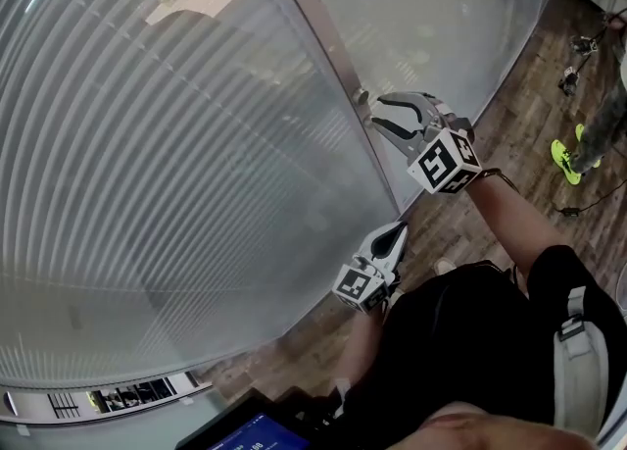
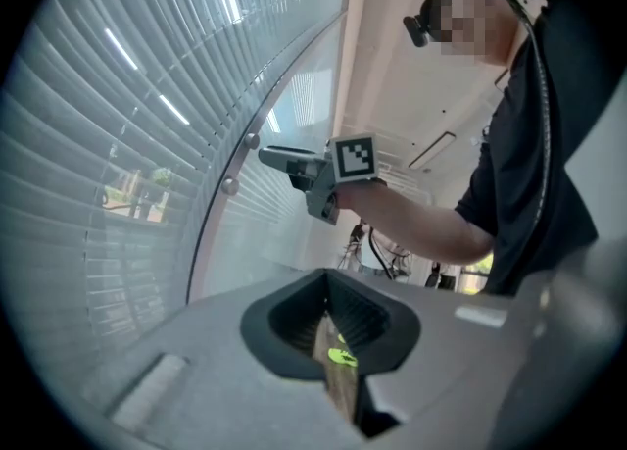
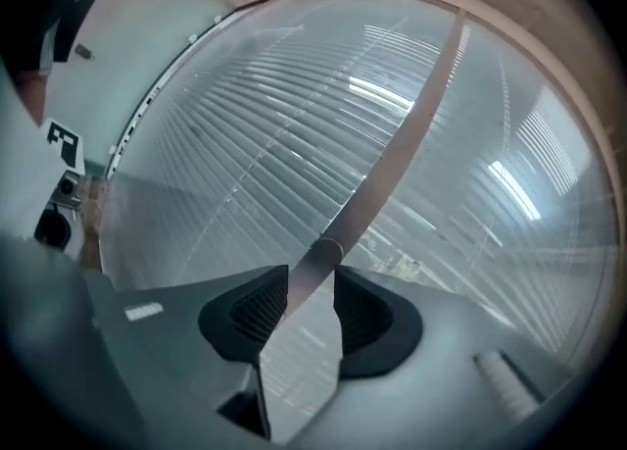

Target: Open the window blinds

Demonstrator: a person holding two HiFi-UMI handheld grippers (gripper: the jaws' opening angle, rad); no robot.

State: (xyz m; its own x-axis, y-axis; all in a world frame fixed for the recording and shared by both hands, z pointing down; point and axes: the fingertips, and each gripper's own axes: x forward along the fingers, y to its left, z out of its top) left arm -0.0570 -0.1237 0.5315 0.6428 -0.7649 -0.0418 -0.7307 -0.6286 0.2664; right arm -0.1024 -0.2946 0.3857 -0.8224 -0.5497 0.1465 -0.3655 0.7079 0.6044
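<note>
Glass-fronted slatted blinds stand closed, and their small round control knob juts from the upright frame strip between the panes. The right gripper, the nearer of the two, is levelled at the knob with its jaws apart; the knob lies just at its tips, not clamped. The left gripper hangs lower beside the glass, jaws together and empty.

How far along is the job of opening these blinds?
Early, by the look of it. Done: little; the blinds are fully down. In hand: the right tongs stand open by a small knob on the frame, not gripping it; the left tongs hang shut and empty. Left: probably turning that knob.
</note>
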